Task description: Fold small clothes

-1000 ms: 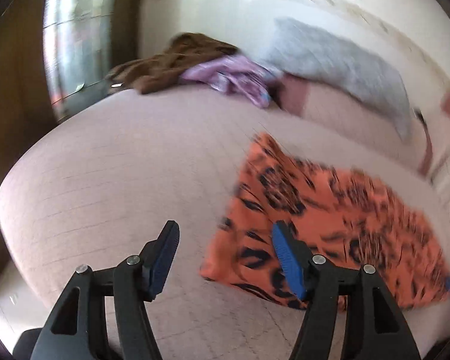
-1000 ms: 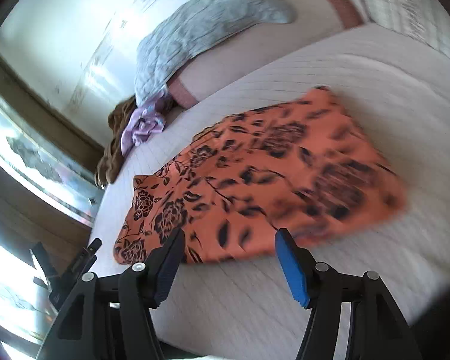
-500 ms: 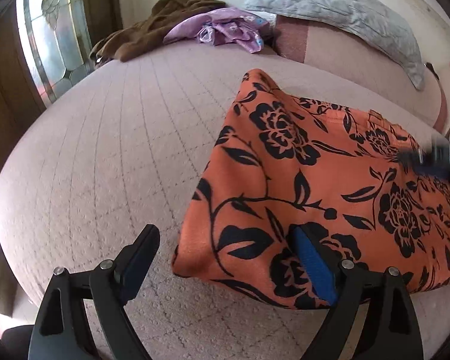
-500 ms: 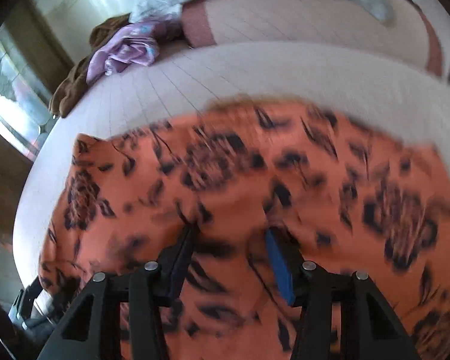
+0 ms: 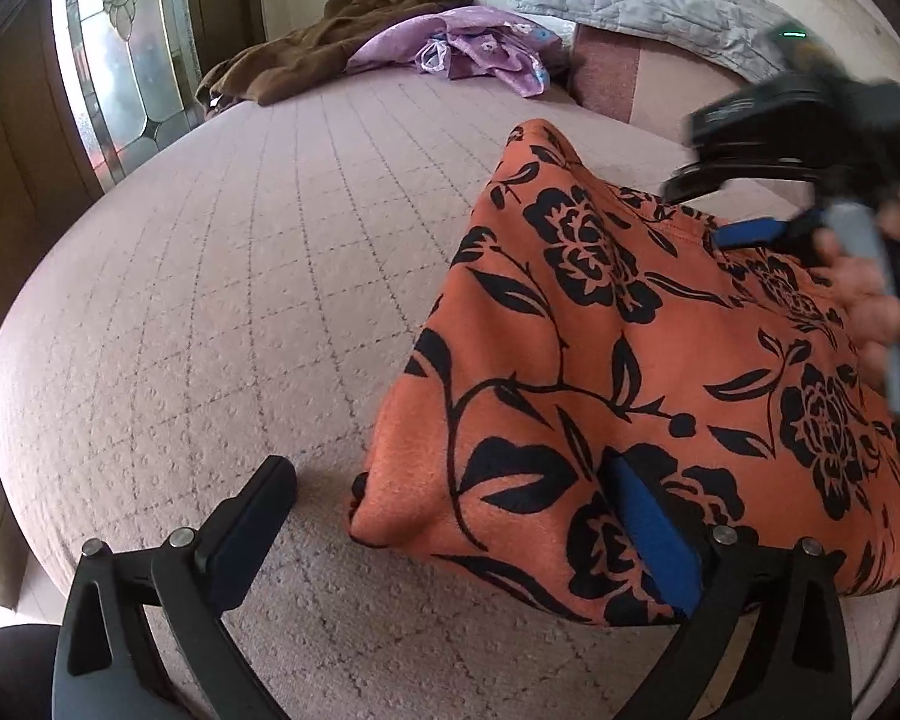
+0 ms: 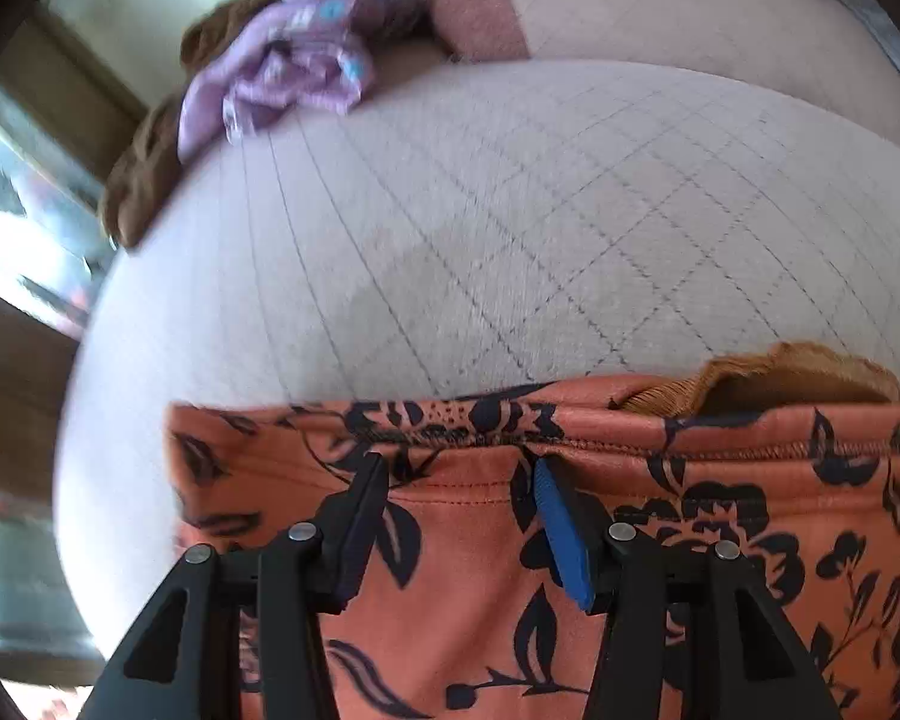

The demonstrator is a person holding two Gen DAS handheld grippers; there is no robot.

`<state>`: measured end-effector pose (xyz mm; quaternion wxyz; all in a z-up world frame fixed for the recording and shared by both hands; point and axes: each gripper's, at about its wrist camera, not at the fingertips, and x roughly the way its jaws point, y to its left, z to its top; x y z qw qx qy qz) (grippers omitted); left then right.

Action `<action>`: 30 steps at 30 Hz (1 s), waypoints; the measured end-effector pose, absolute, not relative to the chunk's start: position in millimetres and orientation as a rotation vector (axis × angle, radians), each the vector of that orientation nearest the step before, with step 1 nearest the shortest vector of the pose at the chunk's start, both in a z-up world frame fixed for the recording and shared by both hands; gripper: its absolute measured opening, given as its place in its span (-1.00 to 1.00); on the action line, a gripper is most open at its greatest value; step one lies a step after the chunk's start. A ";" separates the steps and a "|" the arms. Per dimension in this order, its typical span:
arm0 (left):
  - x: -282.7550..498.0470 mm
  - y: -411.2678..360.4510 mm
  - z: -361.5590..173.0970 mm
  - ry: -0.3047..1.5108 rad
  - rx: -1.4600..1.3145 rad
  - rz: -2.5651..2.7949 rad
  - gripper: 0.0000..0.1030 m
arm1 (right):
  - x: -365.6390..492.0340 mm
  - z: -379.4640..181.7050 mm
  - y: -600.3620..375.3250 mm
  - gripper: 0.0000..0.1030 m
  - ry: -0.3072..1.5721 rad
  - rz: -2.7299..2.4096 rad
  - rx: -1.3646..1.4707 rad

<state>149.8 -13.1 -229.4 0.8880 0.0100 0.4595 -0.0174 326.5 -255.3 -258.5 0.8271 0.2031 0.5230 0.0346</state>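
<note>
Left wrist: left gripper [image 5: 450,531] jaws just widened, straddling orange black-floral knit garment [image 5: 660,372] corner; right gripper [image 6: 459,480] half-open, unclamped, now at far hem – next fold grab pending

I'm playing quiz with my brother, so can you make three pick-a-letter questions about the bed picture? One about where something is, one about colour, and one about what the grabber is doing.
1. Where is the purple garment?
A. At the far end of the bed, beside the brown garment
B. Between the near gripper's fingers
C. On the floor

2. What colours are on the flowered garment?
A. Green and white
B. Orange with black flowers
C. Plain blue

3. How are the left gripper jaws?
A. Shut tight on the pillow
B. Wide open
C. Out of sight

Answers: 1 A, it lies crumpled next to the brown one by the pillow. 2 B, black roses and leaves cover orange cloth. 3 B, its jaws have just been opening, with the orange corner loose between them.
</note>
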 end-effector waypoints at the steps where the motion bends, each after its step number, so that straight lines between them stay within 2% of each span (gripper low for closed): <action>1: 148.3 -12.5 -229.9 0.952 0.019 -0.035 1.00 | 318.8 -253.0 -260.8 0.07 1.086 0.085 0.450; 9: 144.5 -13.6 -232.4 0.928 0.021 -0.029 1.00 | 191.5 -213.6 -341.0 0.07 0.952 0.086 0.565; 17: 122.0 -33.0 -211.4 0.834 0.188 -0.035 1.00 | 56.4 -248.6 -432.9 0.07 0.934 -0.104 0.687; 19: 110.1 -46.3 -201.1 0.805 0.244 -0.060 1.00 | 36.6 -266.5 -450.3 -0.06 0.964 -0.140 0.734; 20: 106.4 -51.1 -195.7 0.793 0.258 -0.074 1.00 | 23.7 -273.0 -459.3 -0.07 0.930 -0.104 0.794; 24: 85.4 -82.5 -169.0 0.724 0.297 -0.099 1.00 | 9.2 -267.7 -483.3 -0.06 0.817 -0.063 0.963; 27: 80.1 -100.1 -161.8 0.753 0.280 -0.145 1.00 | 2.8 -259.8 -495.7 -0.03 0.743 -0.076 0.977; 30: 79.7 -119.9 -170.1 0.804 0.290 -0.158 1.00 | 2.2 -263.9 -505.0 -0.03 0.756 -0.080 1.015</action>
